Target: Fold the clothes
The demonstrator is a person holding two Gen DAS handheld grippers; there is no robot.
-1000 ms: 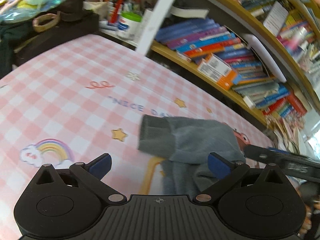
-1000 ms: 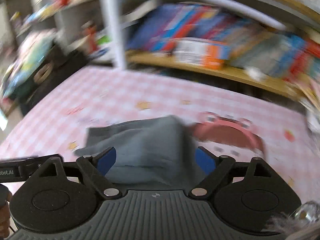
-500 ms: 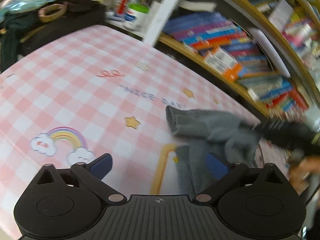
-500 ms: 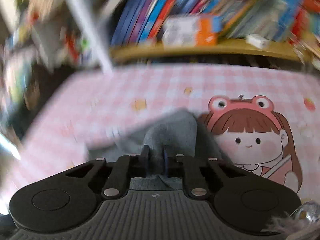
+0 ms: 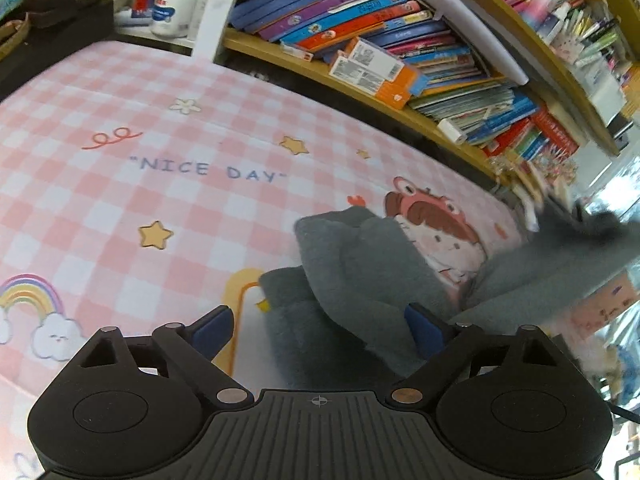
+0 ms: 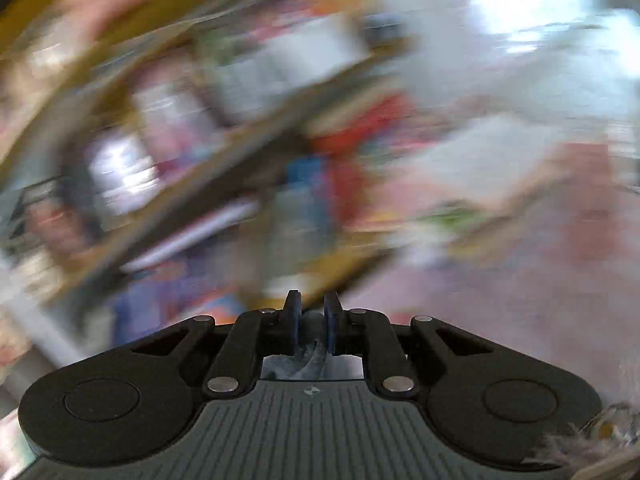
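Observation:
A grey knit garment [image 5: 360, 280] lies bunched on the pink checked mat [image 5: 120, 200], just ahead of my left gripper [image 5: 318, 330], which is open and empty with the cloth between its fingers. One end of the garment [image 5: 560, 256] is stretched up and off to the right, blurred. My right gripper [image 6: 311, 316] is shut on a fold of the grey garment [image 6: 312, 322]. The right wrist view is heavily motion-blurred.
A wooden bookshelf [image 5: 400, 116] full of books runs along the far edge of the mat. A white post [image 5: 216, 4] and a tub [image 5: 172, 8] with pens stand at the back left. Dark bags sit at the far left.
My right gripper, shut on the garment, has swung up and away to the right, pulling one end of the cloth off the mat. My left gripper has moved closer over the garment.

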